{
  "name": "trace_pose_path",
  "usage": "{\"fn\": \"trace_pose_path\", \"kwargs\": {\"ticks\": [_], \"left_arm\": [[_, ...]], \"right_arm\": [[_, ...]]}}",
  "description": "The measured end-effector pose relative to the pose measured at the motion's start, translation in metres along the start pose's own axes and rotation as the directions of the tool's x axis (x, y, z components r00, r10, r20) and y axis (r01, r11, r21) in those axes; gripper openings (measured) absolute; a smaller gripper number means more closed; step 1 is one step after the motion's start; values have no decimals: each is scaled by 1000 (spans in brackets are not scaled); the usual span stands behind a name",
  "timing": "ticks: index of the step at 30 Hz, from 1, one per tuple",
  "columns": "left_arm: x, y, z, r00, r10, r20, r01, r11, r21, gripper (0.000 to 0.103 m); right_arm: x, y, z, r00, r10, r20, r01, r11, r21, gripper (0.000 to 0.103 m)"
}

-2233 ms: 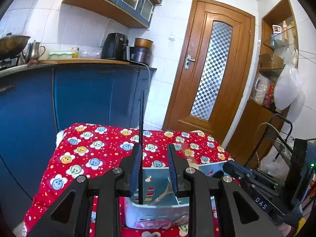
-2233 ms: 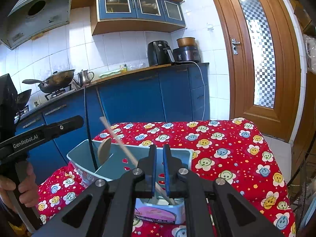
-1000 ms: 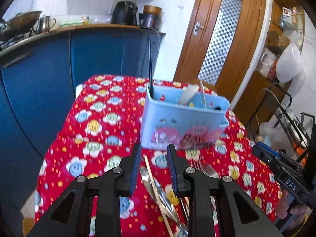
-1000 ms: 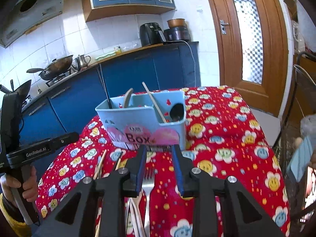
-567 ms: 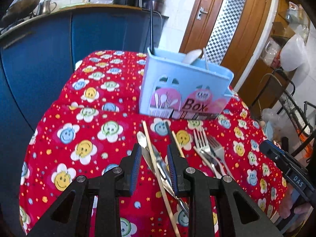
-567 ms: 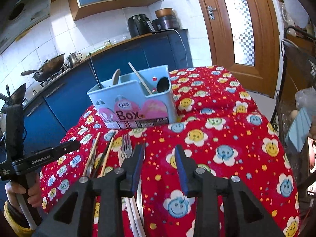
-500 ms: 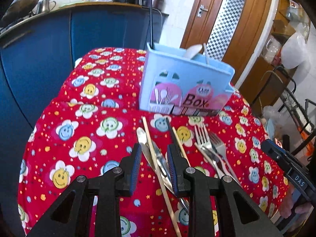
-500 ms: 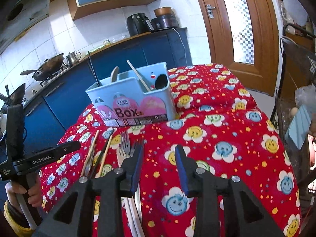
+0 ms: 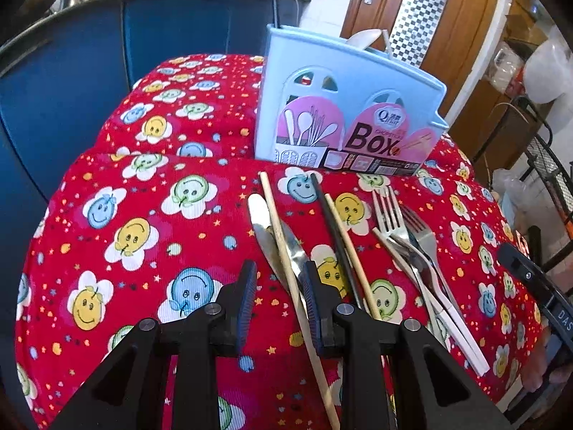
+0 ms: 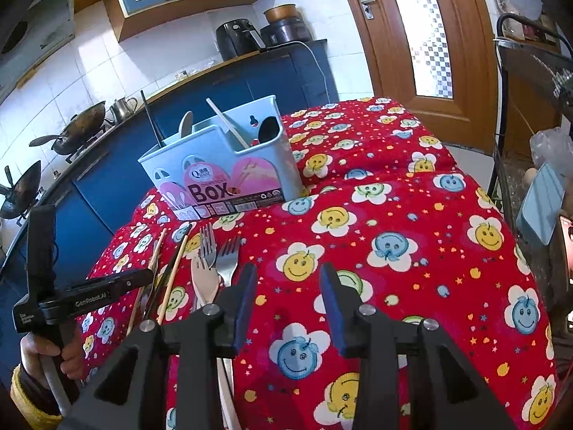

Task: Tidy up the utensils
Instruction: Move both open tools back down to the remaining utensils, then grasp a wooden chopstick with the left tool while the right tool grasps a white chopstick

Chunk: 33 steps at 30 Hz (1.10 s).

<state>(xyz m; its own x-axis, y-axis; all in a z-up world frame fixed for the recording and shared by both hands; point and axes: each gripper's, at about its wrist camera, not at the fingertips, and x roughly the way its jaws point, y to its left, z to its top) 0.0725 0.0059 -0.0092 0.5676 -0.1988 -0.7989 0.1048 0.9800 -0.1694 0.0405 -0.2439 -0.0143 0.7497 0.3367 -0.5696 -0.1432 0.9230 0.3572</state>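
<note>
**Two grippers above loose cutlery on a red table**

The left gripper (image 9: 279, 297), jaws closing but not yet clamped, straddles a wooden chopstick (image 9: 283, 247) lying across a knife (image 9: 266, 236). The right gripper (image 10: 288, 301), jaws opening and empty, hangs beside the forks (image 10: 218, 251). The blue utensil box (image 9: 343, 114) stands just behind the cutlery
</note>
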Motion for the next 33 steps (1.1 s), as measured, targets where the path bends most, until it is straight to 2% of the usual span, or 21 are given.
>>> {"fn": "trace_pose_path", "kwargs": {"ticks": [3, 5, 9, 21, 25, 33], "left_arm": [[1, 2, 2, 1000, 6, -1, -6, 1000, -2, 18], [2, 5, 4, 1000, -4, -4, 4, 1000, -20, 7], [1, 11, 5, 1000, -27, 1, 27, 998, -58, 4], [-28, 30, 0, 992, -60, 109, 72, 992, -105, 4], [-35, 39, -2, 985, -90, 149, 109, 986, -129, 4], [-45, 57, -8, 969, -137, 204, 171, 972, -161, 4]], "right_arm": [[1, -2, -1, 1000, 3, -4, -3, 1000, 5, 39], [2, -3, -2, 1000, 6, -7, -6, 1000, 7, 39], [3, -2, -2, 1000, 7, -12, -7, 1000, 4, 39], [6, 23, 0, 999, 13, -39, -15, 998, -68, 40], [12, 37, 0, 997, 28, -72, -34, 995, -96, 41], [27, 73, -2, 992, -5, -128, -22, 978, -205, 41]]}}
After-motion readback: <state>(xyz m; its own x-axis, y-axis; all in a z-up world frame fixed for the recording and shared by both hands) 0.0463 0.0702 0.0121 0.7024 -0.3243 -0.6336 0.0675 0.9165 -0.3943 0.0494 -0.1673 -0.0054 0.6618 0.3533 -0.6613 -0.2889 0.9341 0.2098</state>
